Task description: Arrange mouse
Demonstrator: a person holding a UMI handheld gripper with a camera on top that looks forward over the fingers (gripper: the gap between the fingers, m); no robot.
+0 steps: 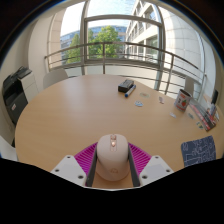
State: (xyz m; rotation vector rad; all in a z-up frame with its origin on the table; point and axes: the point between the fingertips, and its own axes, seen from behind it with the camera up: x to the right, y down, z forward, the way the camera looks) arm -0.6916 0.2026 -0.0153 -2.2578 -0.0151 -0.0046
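A beige computer mouse (112,157) with a small reddish scroll wheel sits between my gripper's (112,166) two fingers. Both fingers press against its sides, and the pink pads (88,155) show on either side of it. The mouse points away from me, over the near edge of a round wooden table (85,112). I cannot tell whether the mouse rests on the table or is held just above it. A dark blue patterned mouse mat (197,150) lies on the table to the right of the fingers.
A black box-like object (126,87) lies at the far side of the table, with a small flat item (140,102) near it. Several items (183,100) stand at the right edge. A black chair (15,97) stands to the left. Windows and a railing lie beyond.
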